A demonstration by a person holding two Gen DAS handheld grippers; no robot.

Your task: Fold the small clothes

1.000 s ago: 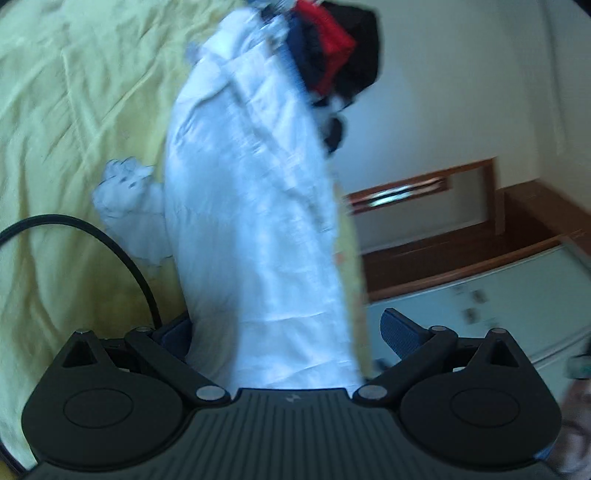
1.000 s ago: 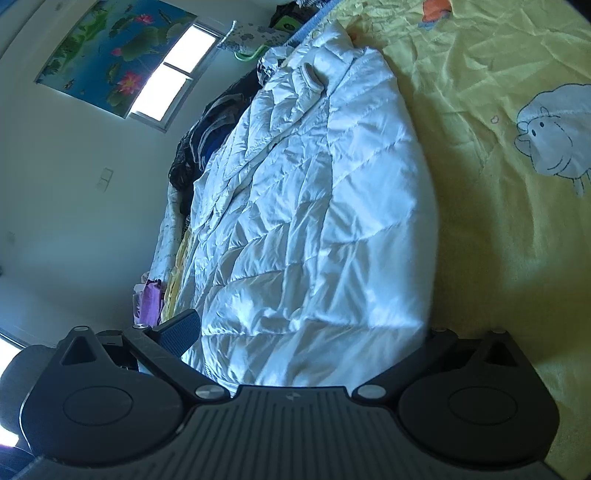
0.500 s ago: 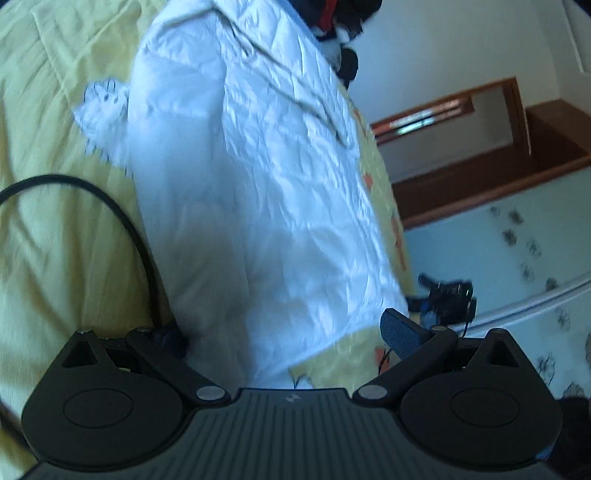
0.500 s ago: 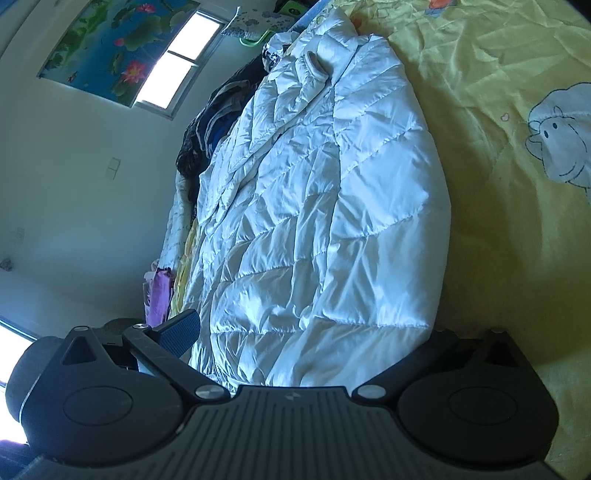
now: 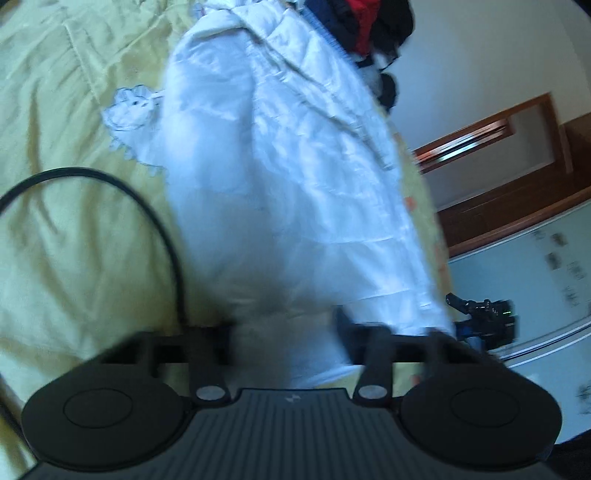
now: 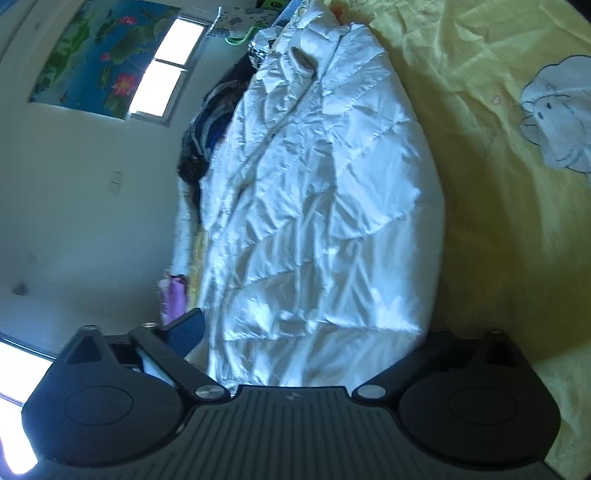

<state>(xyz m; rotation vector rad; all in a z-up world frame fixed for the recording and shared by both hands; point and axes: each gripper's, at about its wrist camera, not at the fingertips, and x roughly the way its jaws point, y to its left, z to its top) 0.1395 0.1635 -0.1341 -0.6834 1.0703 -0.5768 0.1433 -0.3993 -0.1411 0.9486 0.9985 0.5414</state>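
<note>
A white quilted jacket [image 6: 325, 206] lies lengthwise on a yellow bedsheet [image 6: 498, 221], stretching away from both cameras toward a dark heap of clothes [image 5: 373, 22] near the wall. Its near hem sits right at the two grippers.

The left gripper [image 5: 284, 328] has its jaws closing on the hem; white fabric fills the gap between them, but blur hides whether the pads press it yet. The right gripper [image 6: 314, 343] is closing too, with a wide bunch of hem between its jaws; one blue pad [image 6: 188, 328] stands just beside the fabric, and the other finger is hidden under the jacket's edge.

The jacket looks puffy, soft and light, with a shiny shell that is likely slippery. It will probably sag and slide rather than hold a crease. The stitched hem near each bottom corner seems the firmest place to pinch, taking both layers.

A printed sheep [image 6: 554, 122] decorates the sheet beside the jacket.
</note>
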